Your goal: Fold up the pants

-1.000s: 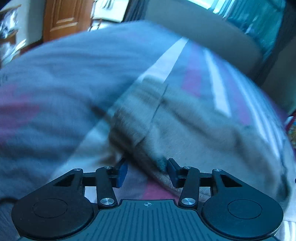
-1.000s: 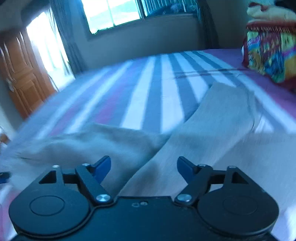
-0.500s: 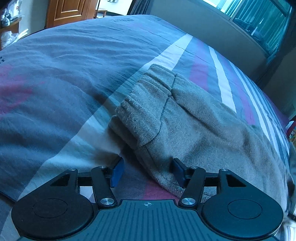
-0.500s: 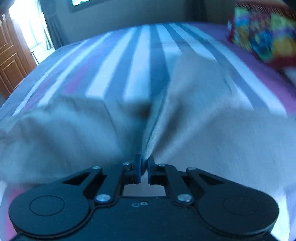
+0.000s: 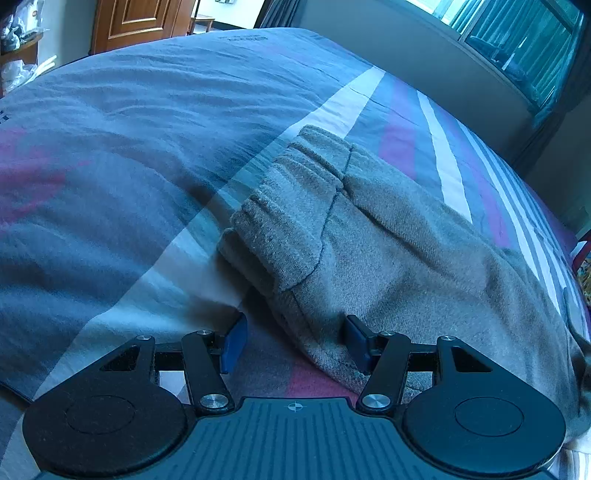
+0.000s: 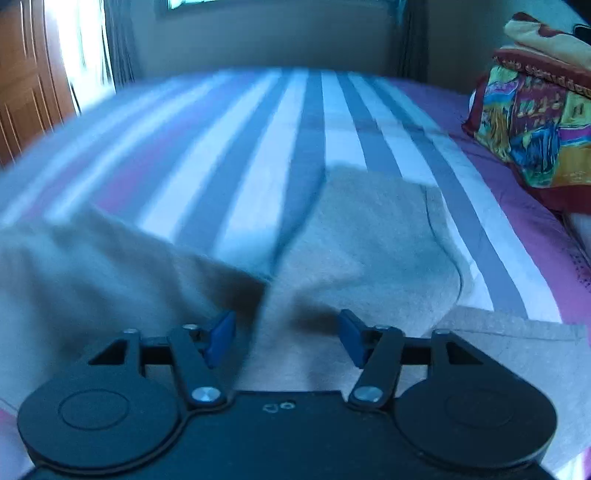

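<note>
R tongs (image 6: 286, 334) let go, now spread over pants (image 6: 362, 236) – L tongs (image 5: 295, 341) spread at cuff edge (image 5: 280, 236), bedspread (image 5: 110, 155) beside.

Striped bedspread (image 5: 155, 155), colourful pillow (image 6: 532, 122), wooden door (image 5: 140, 22)

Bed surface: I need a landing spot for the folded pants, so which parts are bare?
Bare striped bedspread beyond the pants, and the grey stretch left of the cuffs. Crowded by the colourful pillow.

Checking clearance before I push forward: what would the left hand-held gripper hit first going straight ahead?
Likely the grey pants: the open left hand-held gripper already straddles their near edge on the striped bedsheet; depth is unclear.
</note>
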A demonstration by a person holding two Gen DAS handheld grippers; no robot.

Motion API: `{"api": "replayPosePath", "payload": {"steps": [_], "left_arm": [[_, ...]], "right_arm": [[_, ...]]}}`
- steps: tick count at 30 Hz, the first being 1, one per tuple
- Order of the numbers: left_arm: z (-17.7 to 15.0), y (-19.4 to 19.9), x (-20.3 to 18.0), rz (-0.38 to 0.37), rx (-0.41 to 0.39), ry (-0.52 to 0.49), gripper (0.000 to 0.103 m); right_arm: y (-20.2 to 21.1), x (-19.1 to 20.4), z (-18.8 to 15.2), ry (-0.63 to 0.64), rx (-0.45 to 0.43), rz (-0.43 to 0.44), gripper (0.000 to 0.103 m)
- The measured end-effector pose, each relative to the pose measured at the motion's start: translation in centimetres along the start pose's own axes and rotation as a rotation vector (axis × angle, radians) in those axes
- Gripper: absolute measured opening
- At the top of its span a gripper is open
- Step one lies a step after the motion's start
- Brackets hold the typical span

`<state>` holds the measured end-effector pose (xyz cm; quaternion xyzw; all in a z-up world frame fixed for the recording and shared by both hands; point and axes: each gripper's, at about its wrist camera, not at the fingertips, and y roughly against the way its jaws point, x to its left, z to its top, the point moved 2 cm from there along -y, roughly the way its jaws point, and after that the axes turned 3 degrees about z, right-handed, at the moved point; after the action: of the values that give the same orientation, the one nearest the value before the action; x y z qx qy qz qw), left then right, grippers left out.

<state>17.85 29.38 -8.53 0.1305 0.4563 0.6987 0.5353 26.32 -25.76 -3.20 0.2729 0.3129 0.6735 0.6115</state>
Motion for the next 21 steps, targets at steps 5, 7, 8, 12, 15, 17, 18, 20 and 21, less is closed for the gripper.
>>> {"api": "replayPosePath", "payload": {"steps": [5, 7, 8, 12, 15, 17, 18, 20, 21], "left_arm": [[0.0, 0.0, 0.0, -0.005, 0.010, -0.007, 0.058], [0.0, -0.1, -0.1, -0.002, 0.009, -0.012, 0.058], [0.0, -0.1, -0.1, 0.001, 0.008, -0.017, 0.058], [-0.1, 0.0, -0.1, 0.000, 0.008, -0.015, 0.058], [0.0, -0.1, -0.1, 0.000, 0.008, -0.014, 0.058], [0.0, -0.1, -0.1, 0.000, 0.008, -0.016, 0.058], [0.0, -0.1, -0.1, -0.001, 0.009, -0.016, 0.058], [0.1, -0.1, -0.1, -0.003, 0.010, -0.015, 0.058], [0.1, -0.1, -0.1, -0.004, 0.009, -0.013, 0.058]], "right_arm": [[4.0, -3.5, -3.3, -0.116, -0.028, 0.043, 0.004], [4.6, -5.5, -6.0, -0.181, 0.004, 0.040, 0.019], [4.0, -6.2, -7.4, -0.174, 0.052, 0.025, 0.028], [5.5, -6.3, -7.3, -0.105, -0.024, 0.035, 0.057], [6.8, -6.0, -4.5, -0.054, -0.121, 0.039, 0.071], [5.9, -6.1, -2.2, -0.048, -0.121, 0.046, 0.062], [5.6, -6.0, -1.3, -0.043, -0.129, 0.051, 0.057], [5.8, -4.6, 1.0, 0.007, -0.159, 0.080, 0.054], [5.6, -3.9, 1.8, 0.046, -0.159, 0.080, 0.054]]}}
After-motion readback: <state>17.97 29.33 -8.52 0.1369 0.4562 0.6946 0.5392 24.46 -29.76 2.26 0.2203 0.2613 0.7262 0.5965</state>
